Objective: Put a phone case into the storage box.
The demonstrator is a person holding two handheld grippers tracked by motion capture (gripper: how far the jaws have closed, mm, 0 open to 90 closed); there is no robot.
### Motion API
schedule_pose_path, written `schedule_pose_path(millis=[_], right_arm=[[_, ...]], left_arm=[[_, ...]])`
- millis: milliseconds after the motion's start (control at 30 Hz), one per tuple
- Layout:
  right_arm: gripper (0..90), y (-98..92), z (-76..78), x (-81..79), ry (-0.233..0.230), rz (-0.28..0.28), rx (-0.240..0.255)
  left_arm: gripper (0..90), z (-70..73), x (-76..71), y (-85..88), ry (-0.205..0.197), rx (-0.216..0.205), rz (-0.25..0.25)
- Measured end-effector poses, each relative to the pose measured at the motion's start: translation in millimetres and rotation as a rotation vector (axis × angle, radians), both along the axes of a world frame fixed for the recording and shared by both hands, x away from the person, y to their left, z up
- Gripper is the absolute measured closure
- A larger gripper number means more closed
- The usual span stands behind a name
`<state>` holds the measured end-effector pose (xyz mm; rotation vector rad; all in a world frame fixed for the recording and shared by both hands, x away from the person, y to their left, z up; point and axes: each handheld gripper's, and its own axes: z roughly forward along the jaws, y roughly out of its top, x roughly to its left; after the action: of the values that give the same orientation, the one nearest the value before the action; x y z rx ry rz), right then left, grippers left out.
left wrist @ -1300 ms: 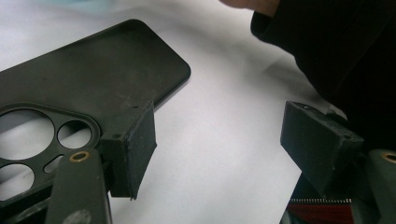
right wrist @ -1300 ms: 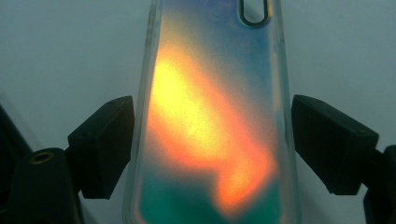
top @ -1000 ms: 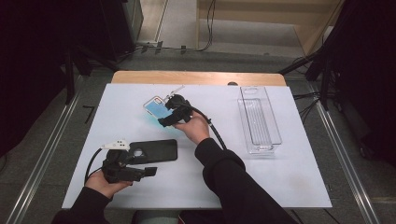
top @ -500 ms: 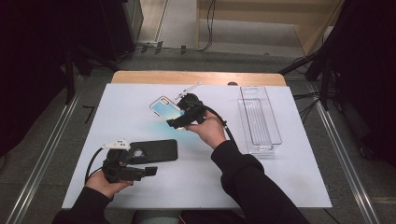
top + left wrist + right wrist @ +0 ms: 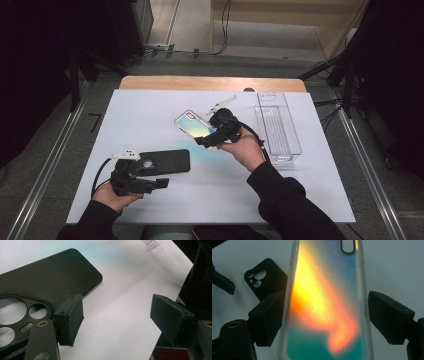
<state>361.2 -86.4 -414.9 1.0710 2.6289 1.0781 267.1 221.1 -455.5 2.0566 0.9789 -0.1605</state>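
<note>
The left gripper [image 5: 161, 184] lies low on the near left of the white worktop [image 5: 300, 200], held from below by the hand, pointing right. Its fingers [image 5: 70, 317] are wide apart with nothing between them, next to the black case [image 5: 165, 161], which lies flat. Farther back, the right hand [image 5: 245, 150] is lifted, palm up. The right gripper [image 5: 202, 141] points left, fingers clamped on the shiny case [image 5: 195, 127], held tilted above the worktop. A clear tray [image 5: 292, 145] sits beside it.
</note>
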Motion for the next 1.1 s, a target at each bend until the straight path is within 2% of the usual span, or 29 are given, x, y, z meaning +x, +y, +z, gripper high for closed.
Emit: schedule_pose_path(millis=[400, 467, 500, 567, 667, 800, 1100], right_arm=[[15.2, -35.9, -14.0, -32.5, 0.021, -0.019, 0.015], [15.2, -40.9, -16.4, -36.3, 0.027, -0.024, 0.019], [15.2, -42.9, -17.4, -38.1, 0.028, -0.026, 0.021], [15.2, -46.2, -19.8, -41.9, 0.034, -0.031, 0.034], [15.2, -48.4, -23.4, -47.2, 0.042, -0.027, 0.026], [15.2, -53.5, -27.1, -57.3, 0.047, -0.035, 0.031], [15.2, -67.3, -33.8, -75.2, 0.038, -0.098, 0.047]], left_arm=[[26.9, 2.9, -0.2, -4.5, 0.004, -0.015, 0.009], [26.9, 3.6, -0.2, -6.1, 0.012, -0.002, 0.018], [26.8, 4.1, -0.3, -6.4, 0.014, 0.007, 0.02], [26.9, 4.7, -0.1, -6.7, 0.018, 0.0, 0.023], [26.8, 5.9, 0.5, -8.6, 0.03, -0.014, 0.036], [26.8, 8.0, 0.9, -14.3, 0.027, -0.023, 0.027], [26.8, 15.1, 7.0, -31.9, 0.021, -0.037, 0.034]])
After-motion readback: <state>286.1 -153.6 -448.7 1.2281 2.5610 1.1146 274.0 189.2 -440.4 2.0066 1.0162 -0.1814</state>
